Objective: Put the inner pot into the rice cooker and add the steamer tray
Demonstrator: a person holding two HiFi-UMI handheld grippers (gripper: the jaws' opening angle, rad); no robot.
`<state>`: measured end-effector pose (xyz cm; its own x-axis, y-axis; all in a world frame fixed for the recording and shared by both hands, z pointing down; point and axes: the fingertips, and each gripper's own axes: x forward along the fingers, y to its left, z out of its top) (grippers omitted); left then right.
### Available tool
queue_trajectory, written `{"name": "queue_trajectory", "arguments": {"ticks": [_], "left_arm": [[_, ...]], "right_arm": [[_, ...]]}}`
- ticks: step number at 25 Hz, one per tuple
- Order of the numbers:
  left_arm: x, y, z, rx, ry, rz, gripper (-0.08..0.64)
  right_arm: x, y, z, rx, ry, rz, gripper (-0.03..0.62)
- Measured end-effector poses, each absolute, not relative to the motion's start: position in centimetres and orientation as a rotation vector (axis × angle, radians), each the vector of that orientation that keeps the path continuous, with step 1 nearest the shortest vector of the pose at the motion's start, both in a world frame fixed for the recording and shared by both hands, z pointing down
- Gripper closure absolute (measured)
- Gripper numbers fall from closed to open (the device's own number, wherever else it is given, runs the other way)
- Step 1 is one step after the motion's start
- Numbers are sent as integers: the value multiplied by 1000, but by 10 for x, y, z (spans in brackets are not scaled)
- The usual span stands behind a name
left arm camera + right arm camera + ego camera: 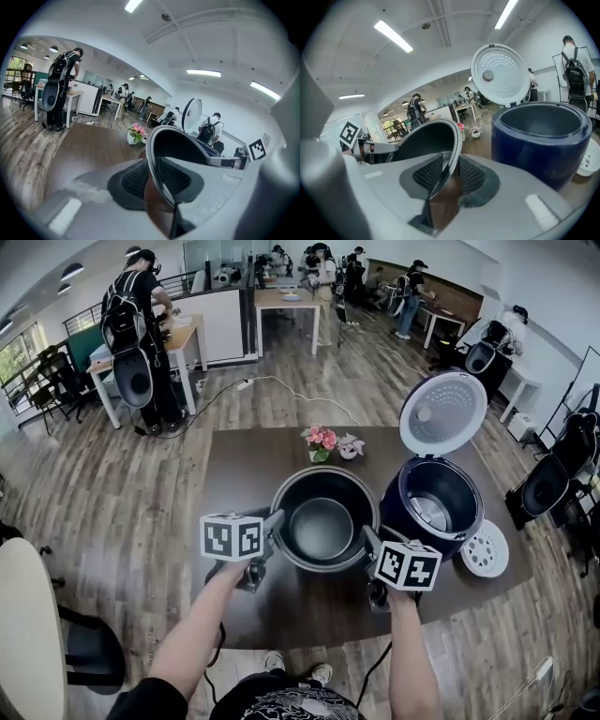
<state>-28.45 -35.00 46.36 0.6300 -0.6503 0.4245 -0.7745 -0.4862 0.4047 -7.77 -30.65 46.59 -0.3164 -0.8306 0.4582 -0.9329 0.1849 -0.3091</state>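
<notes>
The dark metal inner pot hangs above the brown table, held by its rim from both sides. My left gripper is shut on the pot's left rim. My right gripper is shut on the right rim. The navy rice cooker stands just right of the pot with its white lid raised; its body fills the right of the right gripper view. The white perforated steamer tray lies flat on the table to the right of the cooker.
A small pot of pink flowers and a little white planter stand at the table's far edge behind the inner pot. Other desks and people fill the room beyond. A pale round tabletop sits at my lower left.
</notes>
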Motion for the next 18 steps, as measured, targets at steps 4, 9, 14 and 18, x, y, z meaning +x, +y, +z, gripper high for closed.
{"name": "queue_trajectory", "arguments": {"ticks": [4, 9, 14, 18], "left_arm": [[-284, -354, 440, 2320, -1112, 235, 466], [-284, -356, 406, 2391, -1116, 196, 466], [-279, -358, 386, 2426, -1114, 186, 463], [-270, -355, 377, 2437, -1134, 163, 462]], "right_arm": [[-77, -311, 436, 1740, -2306, 741, 485], [-78, -311, 405, 1783, -2336, 663, 485], [-75, -310, 378, 1811, -2356, 588, 486], [-65, -308, 364, 1805, -2382, 521, 485]]}}
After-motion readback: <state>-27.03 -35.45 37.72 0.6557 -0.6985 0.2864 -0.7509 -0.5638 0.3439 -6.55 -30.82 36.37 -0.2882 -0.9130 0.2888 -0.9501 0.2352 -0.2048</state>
